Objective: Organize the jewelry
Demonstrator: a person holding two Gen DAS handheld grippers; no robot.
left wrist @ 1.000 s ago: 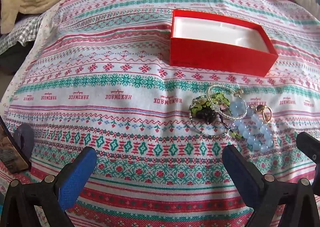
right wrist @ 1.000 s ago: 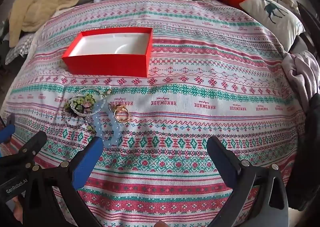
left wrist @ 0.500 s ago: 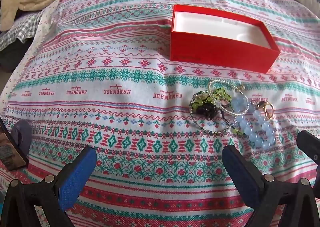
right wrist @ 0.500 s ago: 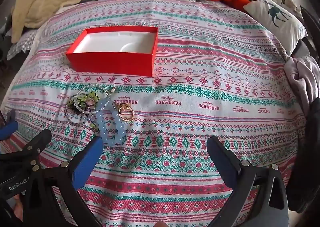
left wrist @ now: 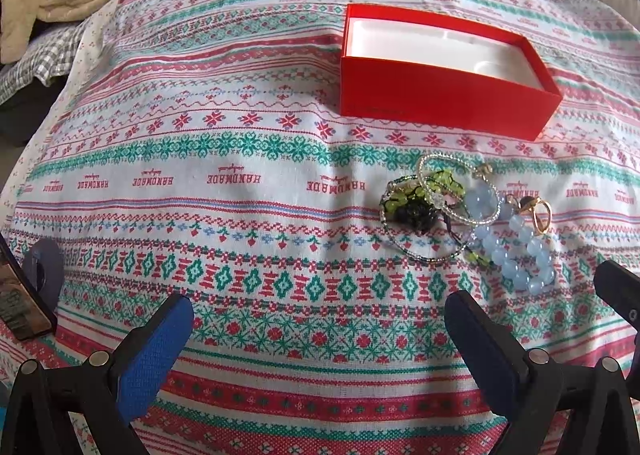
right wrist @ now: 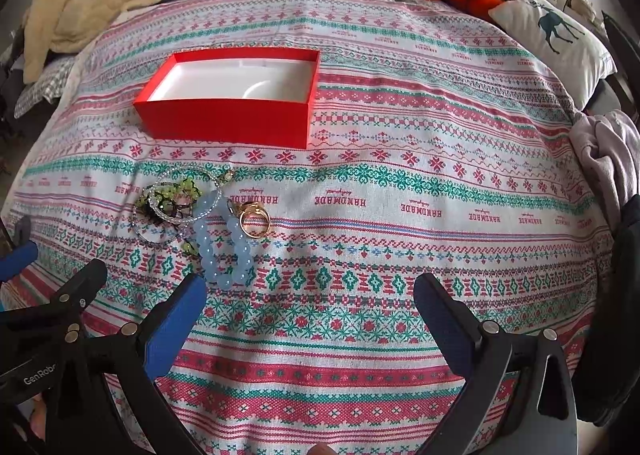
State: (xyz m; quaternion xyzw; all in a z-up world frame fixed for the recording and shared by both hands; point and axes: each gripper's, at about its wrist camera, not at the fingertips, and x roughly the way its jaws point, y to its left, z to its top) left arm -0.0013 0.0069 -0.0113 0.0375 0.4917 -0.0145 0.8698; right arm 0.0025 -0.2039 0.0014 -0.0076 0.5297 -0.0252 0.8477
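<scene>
Jewelry (right wrist: 200,215), a light, slippery tangle best taken by the blue bead bracelet (right wrist: 226,251), lies just beyond the wide-open, empty left gripper (left wrist: 320,329) and right gripper (right wrist: 310,307), short of the red box (right wrist: 228,123).

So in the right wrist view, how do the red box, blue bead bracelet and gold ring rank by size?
Largest to smallest:
1. red box
2. blue bead bracelet
3. gold ring
</scene>
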